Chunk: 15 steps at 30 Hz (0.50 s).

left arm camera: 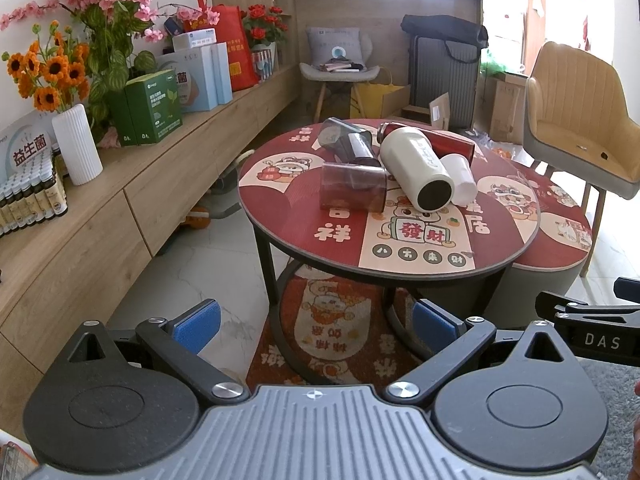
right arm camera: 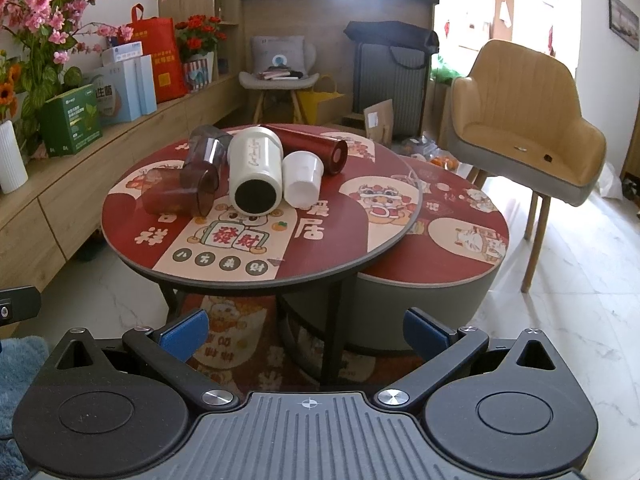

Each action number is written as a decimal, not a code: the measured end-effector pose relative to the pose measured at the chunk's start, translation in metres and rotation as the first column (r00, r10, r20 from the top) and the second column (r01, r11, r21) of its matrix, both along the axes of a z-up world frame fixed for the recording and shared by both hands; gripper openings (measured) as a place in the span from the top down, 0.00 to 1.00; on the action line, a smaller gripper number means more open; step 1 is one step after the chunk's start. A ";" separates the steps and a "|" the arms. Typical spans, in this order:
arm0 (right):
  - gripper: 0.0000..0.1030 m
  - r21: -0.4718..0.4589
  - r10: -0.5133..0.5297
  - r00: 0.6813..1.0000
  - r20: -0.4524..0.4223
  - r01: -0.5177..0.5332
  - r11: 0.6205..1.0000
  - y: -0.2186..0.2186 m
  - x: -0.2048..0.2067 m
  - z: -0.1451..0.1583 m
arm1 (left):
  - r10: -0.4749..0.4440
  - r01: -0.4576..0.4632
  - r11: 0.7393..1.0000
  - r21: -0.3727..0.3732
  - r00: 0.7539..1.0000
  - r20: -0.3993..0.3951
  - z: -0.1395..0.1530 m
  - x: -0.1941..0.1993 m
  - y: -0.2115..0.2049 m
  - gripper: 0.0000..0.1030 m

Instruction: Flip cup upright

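Several cups lie on their sides in a heap on the round red table point(left arm camera: 400, 276) point(right arm camera: 224, 280). A cream tumbler point(left arm camera: 416, 168) point(right arm camera: 254, 172) lies with its dark base toward me. A small white cup point(left arm camera: 462, 178) point(right arm camera: 302, 178) lies to its right. A red flask point(left arm camera: 436, 142) point(right arm camera: 310, 148) lies behind them. Two smoky translucent cups point(left arm camera: 354, 192) point(right arm camera: 174, 198) lie at the left, one further back point(left arm camera: 346, 142) point(right arm camera: 204, 152). My left gripper point(left arm camera: 316, 326) and right gripper point(right arm camera: 306, 332) are both open and empty, held well short of the table.
A long wooden sideboard point(left arm camera: 120, 208) with boxes, flowers and a white vase point(left arm camera: 76, 146) runs along the left. A lower round stool-table point(right arm camera: 460, 232) sits right of the main table. A yellow armchair point(right arm camera: 524, 128) stands at the right. The other gripper's body shows at the edge point(left arm camera: 592, 332).
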State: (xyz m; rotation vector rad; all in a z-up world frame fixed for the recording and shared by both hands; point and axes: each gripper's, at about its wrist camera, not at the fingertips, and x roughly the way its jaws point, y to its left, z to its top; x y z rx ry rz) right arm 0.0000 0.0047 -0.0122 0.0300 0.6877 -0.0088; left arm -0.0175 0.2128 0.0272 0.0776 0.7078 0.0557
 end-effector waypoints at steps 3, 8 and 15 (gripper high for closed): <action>0.00 0.001 0.004 1.000 -0.007 -0.004 1.000 -0.001 0.003 0.001 | 0.001 -0.001 1.000 -0.002 1.000 -0.005 0.000 0.002 0.001 0.00; 0.00 0.006 0.002 1.000 -0.018 -0.002 1.000 -0.002 0.005 -0.001 | 0.001 -0.001 1.000 -0.004 1.000 -0.019 -0.002 0.006 0.002 0.00; 0.00 0.015 0.003 0.999 -0.036 -0.002 1.000 -0.007 0.017 -0.002 | 0.008 -0.008 1.000 -0.007 0.999 -0.044 -0.005 0.018 0.004 0.00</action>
